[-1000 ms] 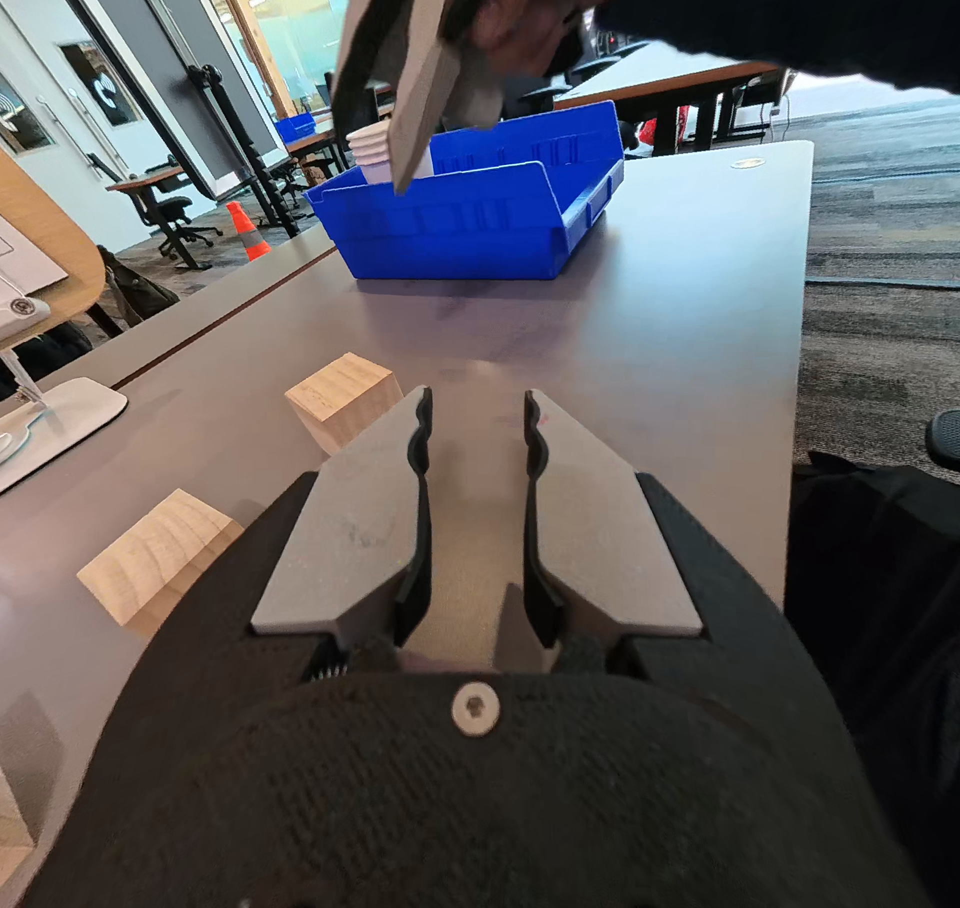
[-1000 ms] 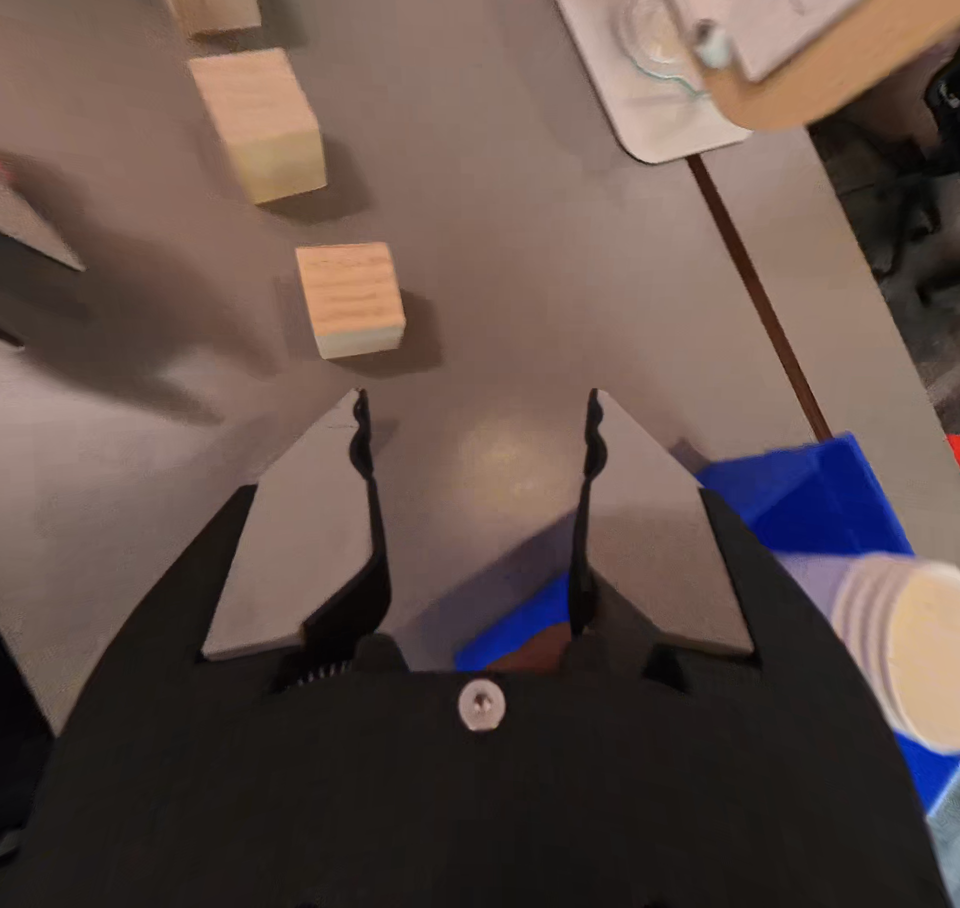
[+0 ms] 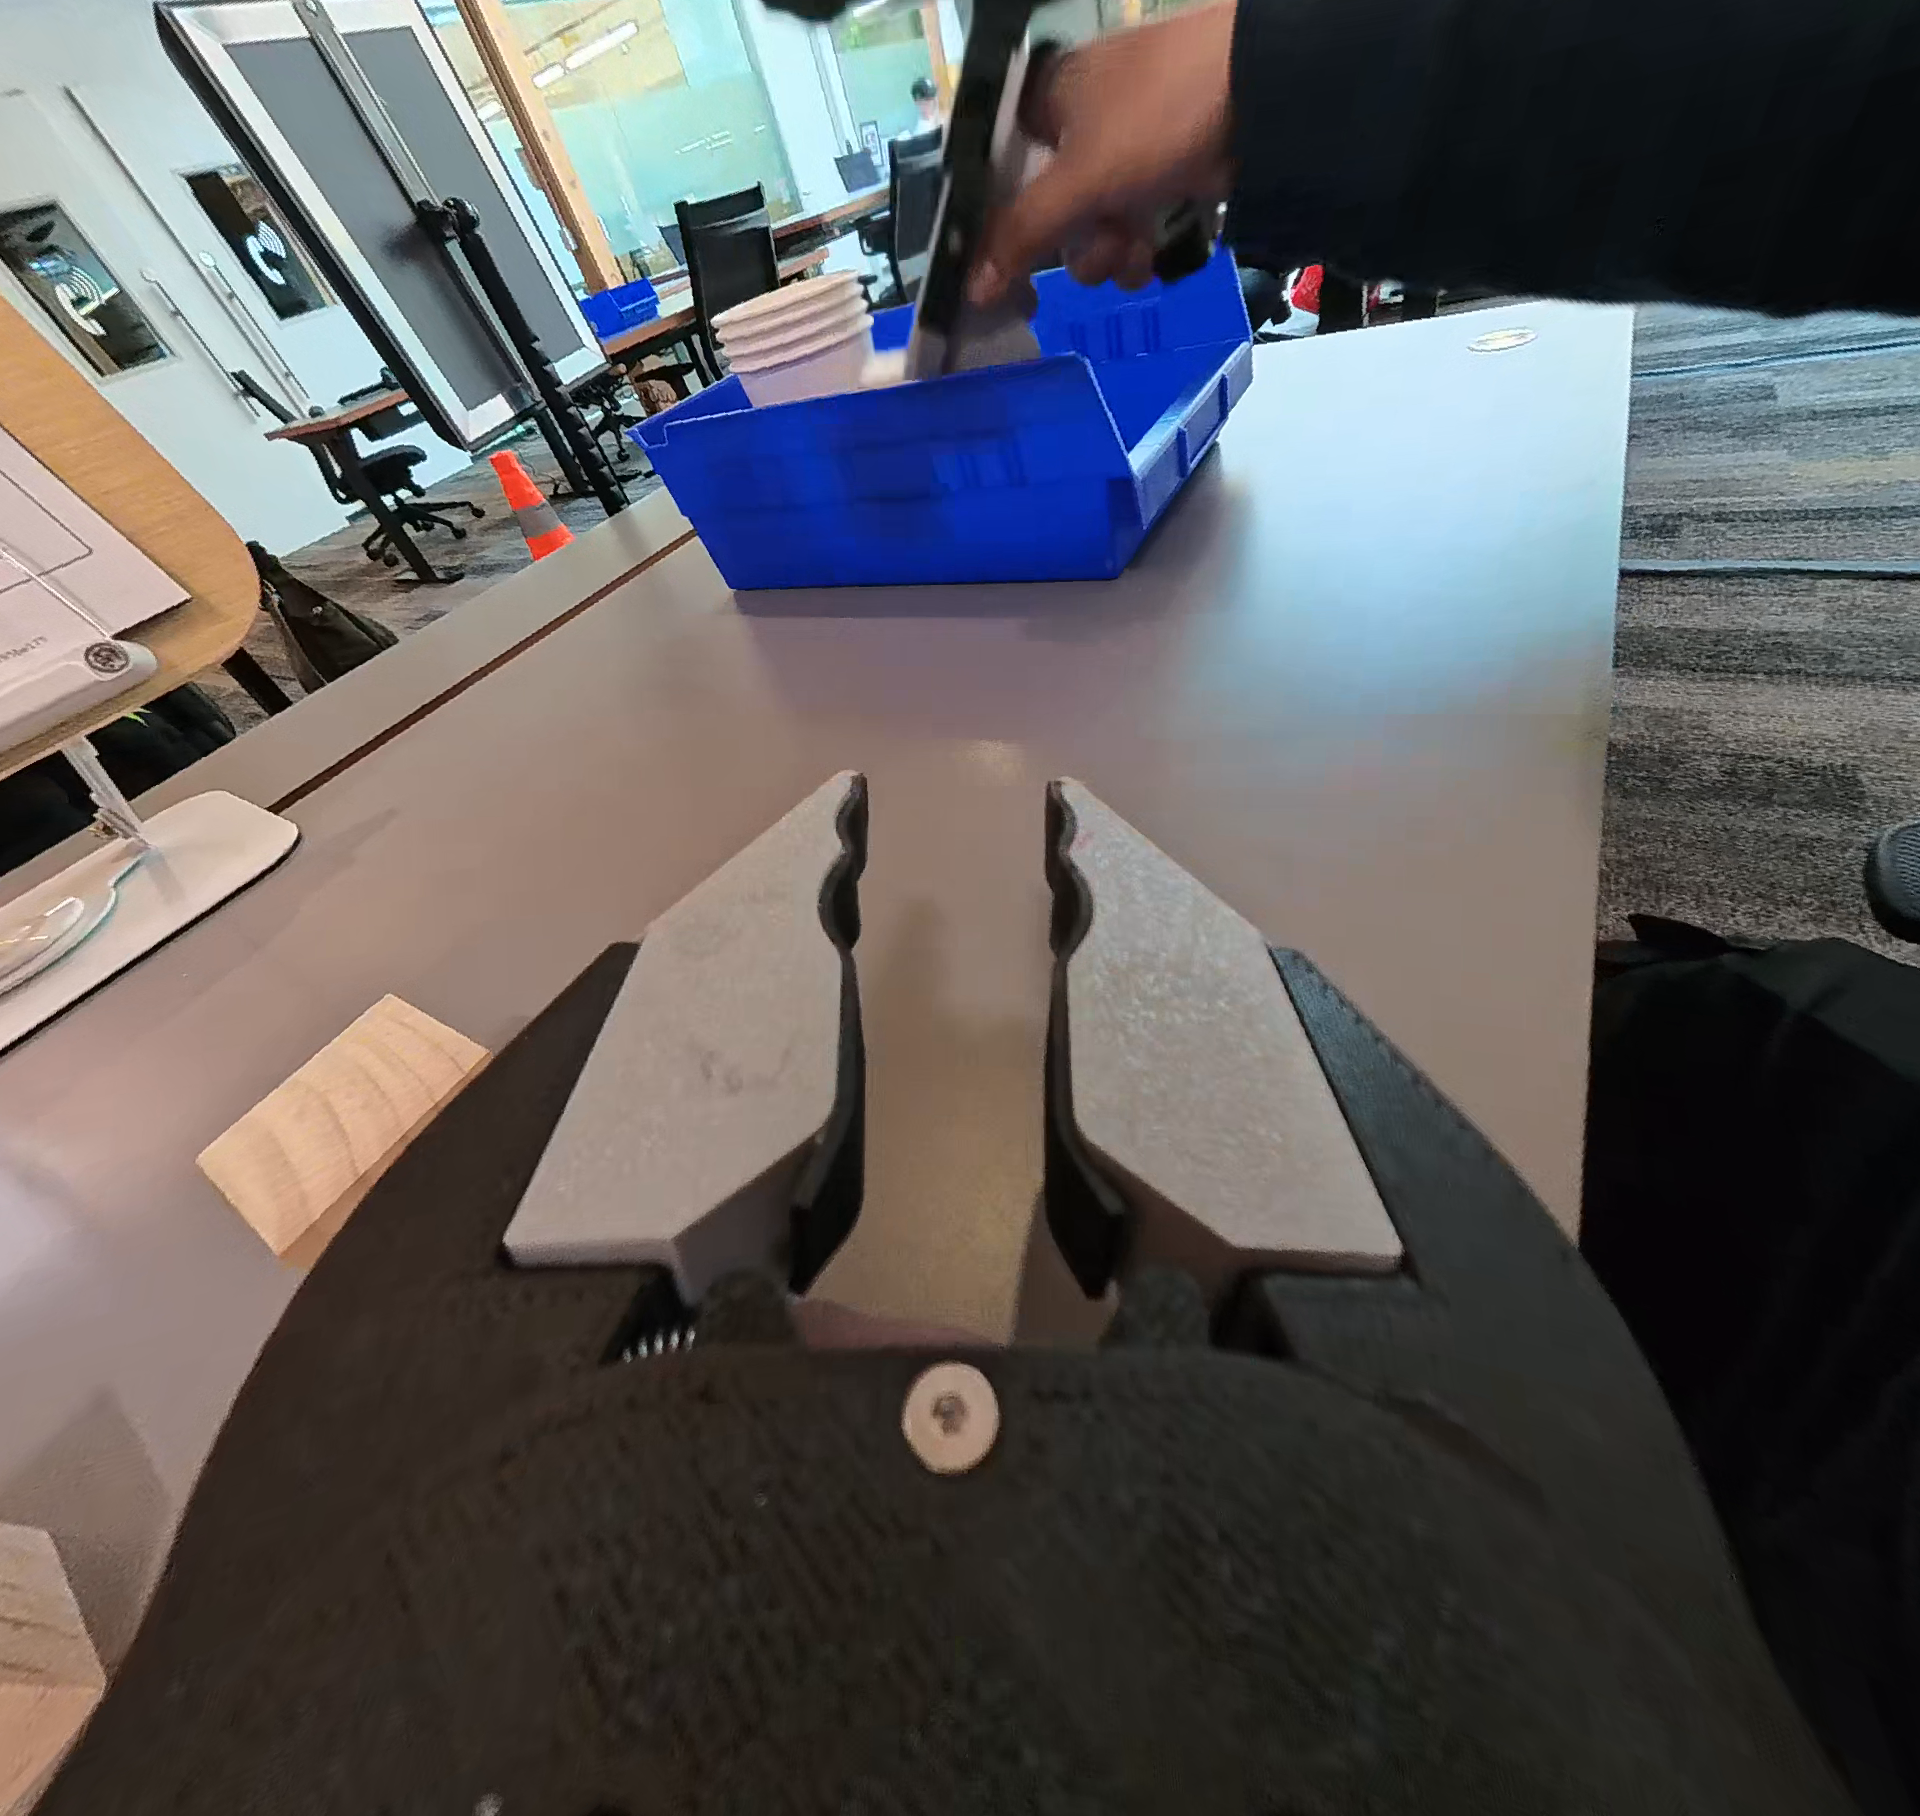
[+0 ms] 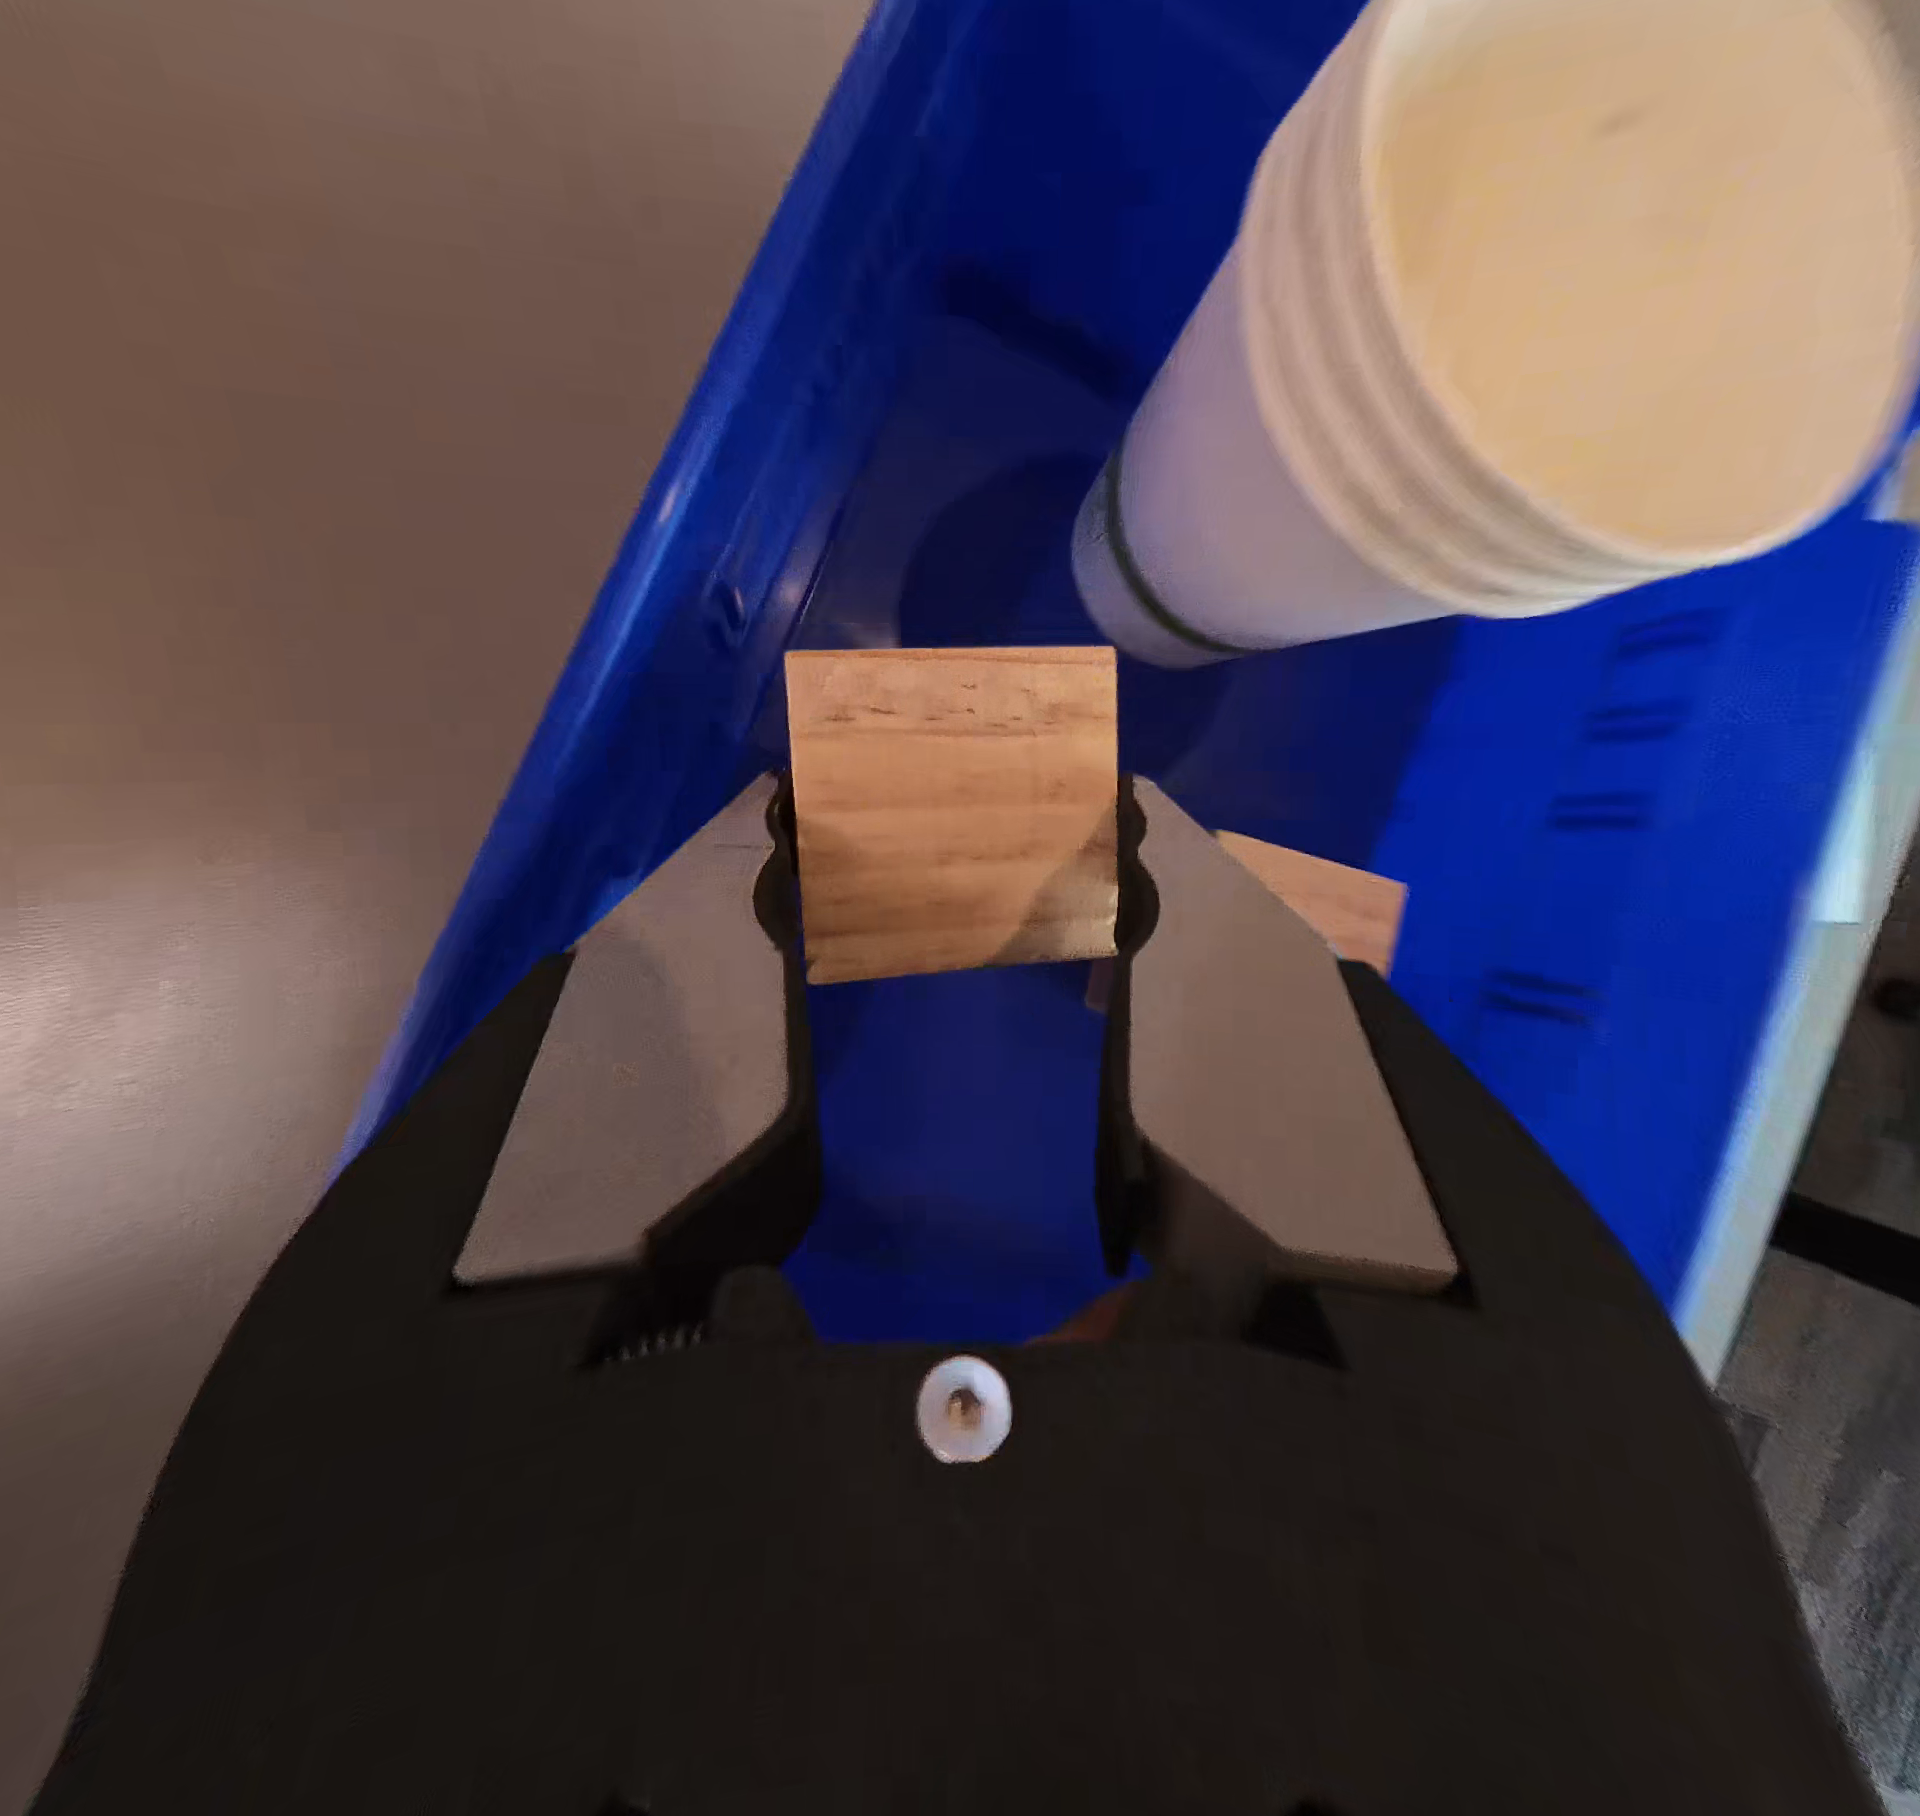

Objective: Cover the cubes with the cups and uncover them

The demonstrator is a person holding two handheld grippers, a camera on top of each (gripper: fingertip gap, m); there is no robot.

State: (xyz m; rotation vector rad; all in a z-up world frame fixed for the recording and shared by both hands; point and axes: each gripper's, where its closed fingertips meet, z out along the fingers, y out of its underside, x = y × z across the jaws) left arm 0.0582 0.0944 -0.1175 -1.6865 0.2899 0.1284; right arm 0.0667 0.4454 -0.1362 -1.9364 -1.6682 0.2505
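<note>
Right gripper (image 4: 956, 873) clamped on a wooden cube (image 4: 951, 810) inside the blue bin (image 4: 644, 561) (stacked cups (image 4: 1455, 332) beside, seemingly upright). Left gripper (image 3: 956, 831) parted, bare, above tabletop (image 3: 1299, 644).

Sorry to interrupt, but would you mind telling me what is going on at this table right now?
A person is working with two handheld grippers. The right gripper is down in the blue bin, its pads closed on a wooden cube, beside a stack of white paper cups. A second cube lies in the bin. The left gripper hovers open and empty over the grey table, near another cube. No cube is covered yet.
</note>
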